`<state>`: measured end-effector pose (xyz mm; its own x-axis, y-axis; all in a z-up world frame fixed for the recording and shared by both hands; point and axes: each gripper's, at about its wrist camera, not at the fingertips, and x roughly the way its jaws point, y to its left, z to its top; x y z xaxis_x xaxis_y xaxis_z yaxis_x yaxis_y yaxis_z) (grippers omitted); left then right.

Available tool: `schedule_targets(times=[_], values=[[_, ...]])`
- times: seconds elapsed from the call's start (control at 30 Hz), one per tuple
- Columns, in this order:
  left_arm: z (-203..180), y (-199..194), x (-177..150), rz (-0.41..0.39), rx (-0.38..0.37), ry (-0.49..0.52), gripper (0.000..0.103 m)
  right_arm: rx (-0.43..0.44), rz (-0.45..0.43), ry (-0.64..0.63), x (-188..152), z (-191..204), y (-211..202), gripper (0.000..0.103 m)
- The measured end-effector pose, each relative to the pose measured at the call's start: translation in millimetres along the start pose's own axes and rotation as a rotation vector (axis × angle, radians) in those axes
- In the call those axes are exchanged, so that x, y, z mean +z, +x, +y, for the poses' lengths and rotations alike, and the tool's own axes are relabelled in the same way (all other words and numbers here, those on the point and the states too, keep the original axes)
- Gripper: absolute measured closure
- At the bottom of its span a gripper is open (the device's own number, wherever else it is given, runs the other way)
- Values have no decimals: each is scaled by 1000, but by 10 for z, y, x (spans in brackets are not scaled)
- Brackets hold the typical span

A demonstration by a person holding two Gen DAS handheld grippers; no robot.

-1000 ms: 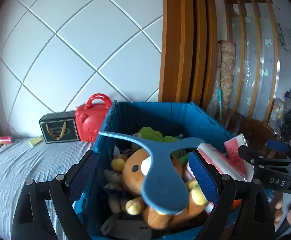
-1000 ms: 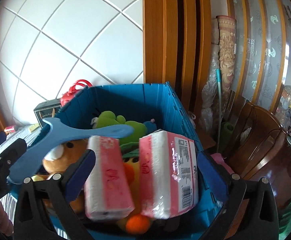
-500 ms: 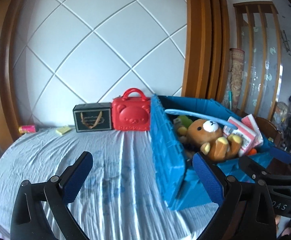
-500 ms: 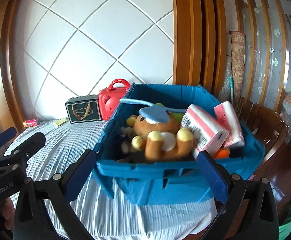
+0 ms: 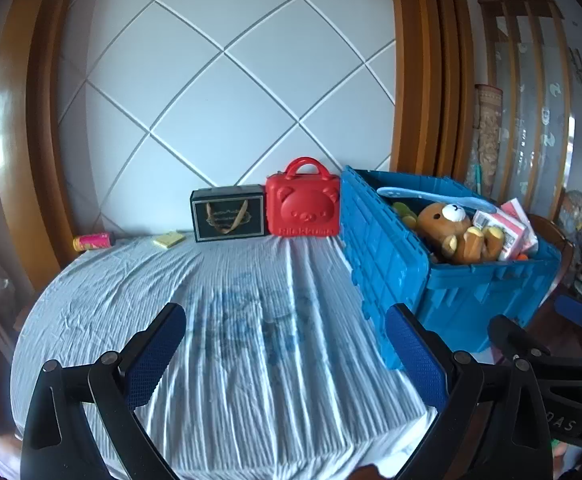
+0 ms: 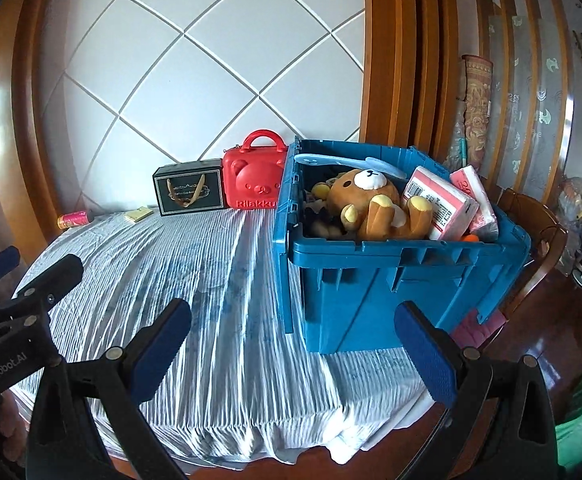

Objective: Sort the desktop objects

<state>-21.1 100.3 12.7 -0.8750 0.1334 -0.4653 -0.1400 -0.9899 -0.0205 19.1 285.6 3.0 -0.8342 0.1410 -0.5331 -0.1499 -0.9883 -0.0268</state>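
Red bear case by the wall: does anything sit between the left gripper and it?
Nothing visible does. Only bare wrinkled cloth lies between the open left gripper and the red bear case. The black gift box and blue crate flank it.

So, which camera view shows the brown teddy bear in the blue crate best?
The right wrist view: the brown teddy bear appears large there, with its face, belly and yellow-soled paws visible over the rim of the blue crate. In the left wrist view the same bear looks smaller, near the right edge, seen from the side and partly hidden by the crate wall.
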Motion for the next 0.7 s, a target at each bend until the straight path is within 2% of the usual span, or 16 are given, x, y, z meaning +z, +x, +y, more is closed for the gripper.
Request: schedule_targets(times=[0.23, 0.47, 0.7], values=[[44, -186, -22, -6, -20, -17, 2, -29, -27, -9, -40, 34, -311, 0], [-27, -266, 10, -30, -45, -3, 2, -72, -42, 16, 1, -40, -449, 0], [10, -274, -2, -24, -15, -10, 2, -71, -42, 22, 16, -38, -466, 0]])
